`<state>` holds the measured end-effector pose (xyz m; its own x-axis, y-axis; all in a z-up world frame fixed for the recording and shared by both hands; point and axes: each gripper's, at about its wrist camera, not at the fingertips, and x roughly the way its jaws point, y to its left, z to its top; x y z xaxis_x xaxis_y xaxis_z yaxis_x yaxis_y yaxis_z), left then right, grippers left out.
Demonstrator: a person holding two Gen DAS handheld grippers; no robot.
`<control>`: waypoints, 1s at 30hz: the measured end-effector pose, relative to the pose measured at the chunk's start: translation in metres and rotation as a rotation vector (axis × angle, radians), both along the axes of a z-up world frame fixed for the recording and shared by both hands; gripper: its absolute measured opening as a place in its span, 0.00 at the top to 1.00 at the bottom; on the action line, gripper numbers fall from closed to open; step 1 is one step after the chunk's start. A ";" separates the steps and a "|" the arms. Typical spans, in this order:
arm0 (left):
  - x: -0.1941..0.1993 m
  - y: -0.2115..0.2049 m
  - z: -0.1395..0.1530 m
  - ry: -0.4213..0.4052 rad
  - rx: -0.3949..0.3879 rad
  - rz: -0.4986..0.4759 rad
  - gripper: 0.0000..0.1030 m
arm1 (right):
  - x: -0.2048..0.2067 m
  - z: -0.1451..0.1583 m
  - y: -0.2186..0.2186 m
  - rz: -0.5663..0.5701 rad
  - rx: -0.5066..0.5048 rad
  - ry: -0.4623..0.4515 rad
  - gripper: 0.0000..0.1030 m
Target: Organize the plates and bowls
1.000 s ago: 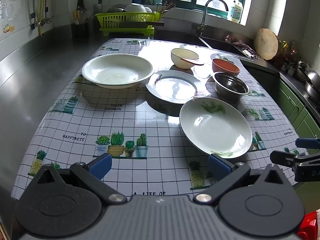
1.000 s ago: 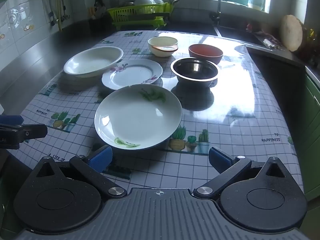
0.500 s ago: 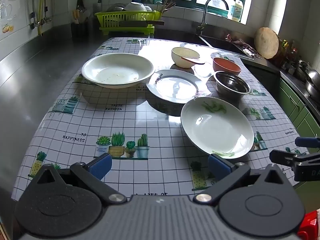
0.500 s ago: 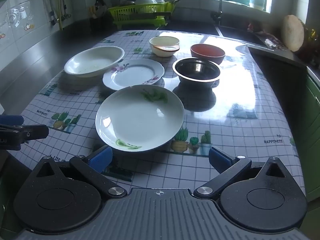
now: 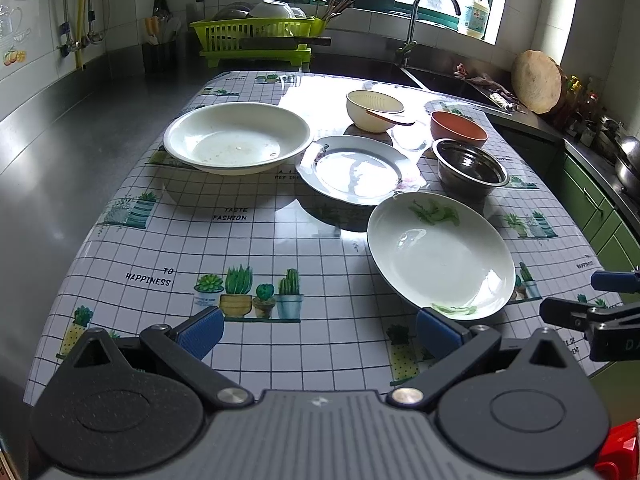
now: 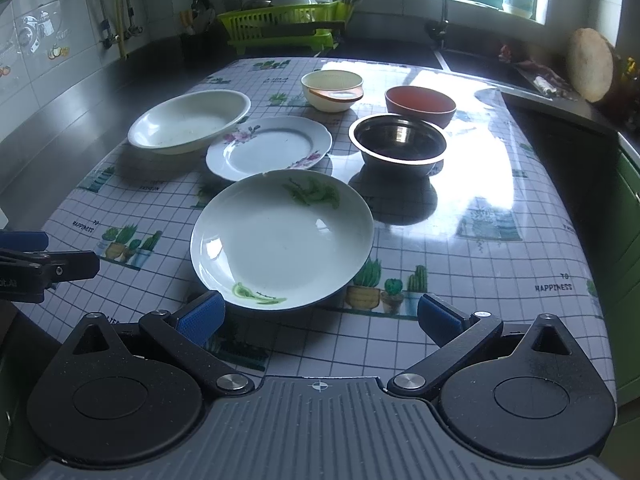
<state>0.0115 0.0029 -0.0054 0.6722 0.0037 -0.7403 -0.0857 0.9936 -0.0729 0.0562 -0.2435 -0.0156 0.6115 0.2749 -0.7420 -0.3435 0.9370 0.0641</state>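
On the checked tablecloth lie a white plate with green leaf print (image 5: 440, 254) (image 6: 282, 238), a flowered plate (image 5: 354, 170) (image 6: 268, 148), a wide white deep dish (image 5: 238, 138) (image 6: 190, 120), a cream bowl with a spoon (image 5: 374, 104) (image 6: 332, 88), an orange-brown bowl (image 5: 458, 128) (image 6: 420, 104) and a steel bowl (image 5: 470, 166) (image 6: 398, 142). My left gripper (image 5: 318, 328) is open and empty above the near table edge. My right gripper (image 6: 318, 318) is open and empty, just short of the leaf plate's near rim.
A green dish rack (image 5: 256, 38) with bowls stands at the back. A sink with a tap (image 5: 432, 20) is at the back right. Steel counter (image 5: 60, 128) runs along the left. The right gripper's fingers (image 5: 576, 314) show at the left view's right edge.
Both grippers have edged slightly forward toward the dishes. Nothing on the table has moved.
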 end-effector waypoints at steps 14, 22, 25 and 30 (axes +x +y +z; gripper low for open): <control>0.009 -0.002 -0.001 0.008 0.008 -0.002 0.00 | 0.009 -0.003 0.002 0.008 0.003 0.009 0.00; 0.014 -0.004 0.000 0.011 0.012 -0.007 0.00 | 0.012 -0.004 0.001 0.007 0.006 0.011 0.00; 0.014 -0.004 0.000 0.012 0.013 -0.007 0.00 | 0.013 -0.004 0.002 0.007 0.007 0.011 0.00; 0.015 -0.003 0.000 0.012 0.013 -0.008 0.00 | 0.015 -0.005 0.001 0.006 0.008 0.013 0.00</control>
